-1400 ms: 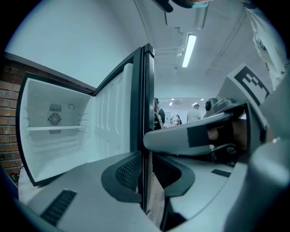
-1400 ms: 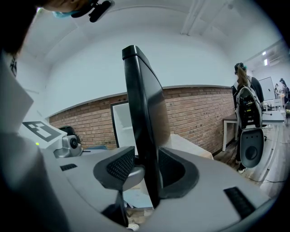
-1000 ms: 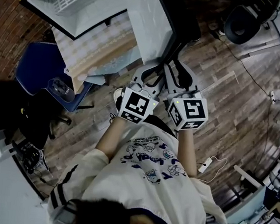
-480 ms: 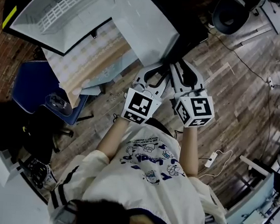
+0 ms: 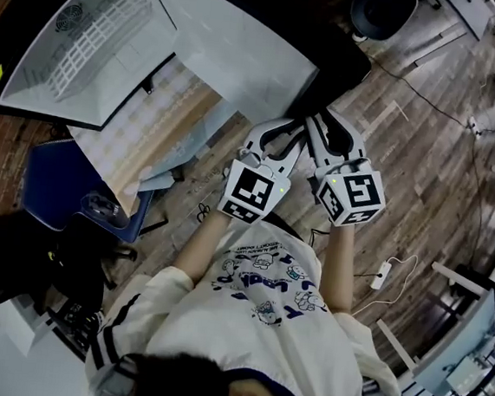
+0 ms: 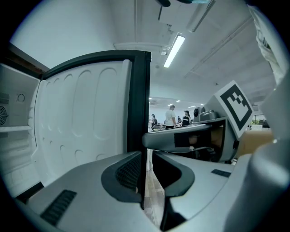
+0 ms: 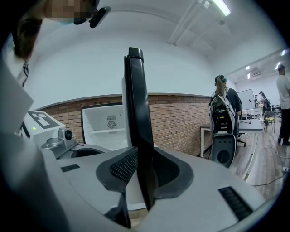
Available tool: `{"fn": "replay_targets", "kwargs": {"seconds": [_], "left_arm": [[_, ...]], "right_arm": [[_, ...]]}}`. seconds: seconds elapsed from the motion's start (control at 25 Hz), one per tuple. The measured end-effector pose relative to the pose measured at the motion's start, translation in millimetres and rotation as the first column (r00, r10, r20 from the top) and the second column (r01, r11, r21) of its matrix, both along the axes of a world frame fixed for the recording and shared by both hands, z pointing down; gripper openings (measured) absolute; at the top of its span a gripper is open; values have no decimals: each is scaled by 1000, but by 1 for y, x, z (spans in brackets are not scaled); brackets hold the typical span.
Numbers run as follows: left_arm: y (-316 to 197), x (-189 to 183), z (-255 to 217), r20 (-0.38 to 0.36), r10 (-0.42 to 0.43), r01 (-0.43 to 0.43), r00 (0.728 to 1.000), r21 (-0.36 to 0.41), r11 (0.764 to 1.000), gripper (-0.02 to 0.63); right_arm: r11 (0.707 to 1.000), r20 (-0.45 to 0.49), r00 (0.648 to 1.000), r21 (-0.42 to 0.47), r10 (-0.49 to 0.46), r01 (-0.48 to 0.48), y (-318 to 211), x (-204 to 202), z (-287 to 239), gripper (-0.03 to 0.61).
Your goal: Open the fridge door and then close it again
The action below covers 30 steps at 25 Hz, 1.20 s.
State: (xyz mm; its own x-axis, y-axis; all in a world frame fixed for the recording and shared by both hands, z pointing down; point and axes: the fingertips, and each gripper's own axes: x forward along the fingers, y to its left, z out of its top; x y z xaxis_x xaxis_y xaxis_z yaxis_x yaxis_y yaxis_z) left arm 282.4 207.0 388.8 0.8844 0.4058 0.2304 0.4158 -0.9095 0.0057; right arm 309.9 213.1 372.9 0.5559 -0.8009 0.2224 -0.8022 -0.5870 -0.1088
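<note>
The fridge (image 5: 41, 77) is seen at the upper left of the head view, with its cabinet open and a white grille shelf (image 5: 98, 35) inside; below it a blue chair (image 5: 54, 174) is standing on the wooden floor (image 5: 426, 149). The fridge door (image 5: 237, 35) is swung out from the cabinet to the right; it is held upright, its long axis is vertical, and its free edge is pointed toward the person. Both tools are placed side by side on this edge, near each other.

In the left gripper view the door is seen edge-on, with its white inner lining at the left. The left tool (image 6: 146, 168) is set over the dark edge, which lies against the left pad, while a slit of floor is seen before the other pad; so the jaws are not clamped.

In the right gripper view the right tool (image 7: 144, 170) is closed on the same edge. Its jaws have just been closing, and both pads are pressed to the door; a brick wall (image 7: 181, 118) is seen behind.
</note>
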Motion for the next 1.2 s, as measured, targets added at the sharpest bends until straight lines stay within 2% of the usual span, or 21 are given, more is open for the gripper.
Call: {"fn": "replay_targets", "kwargs": {"seconds": [0.32,0.6,1.2], "left_arm": [[4,25,-5,-5,39,-39,999,-4,999,86],[7,35,-1,3,72,-72,997,9,997,86],[11,29,1,18,79,-79,997,6,997,86]], "right_arm": [[1000,3,1000,0,29,-29,10,31,0,101],[999,8,999,18,37,-37,12,43,1,98],[1000,3,1000,8,27,-27,11,34,0,95]]}}
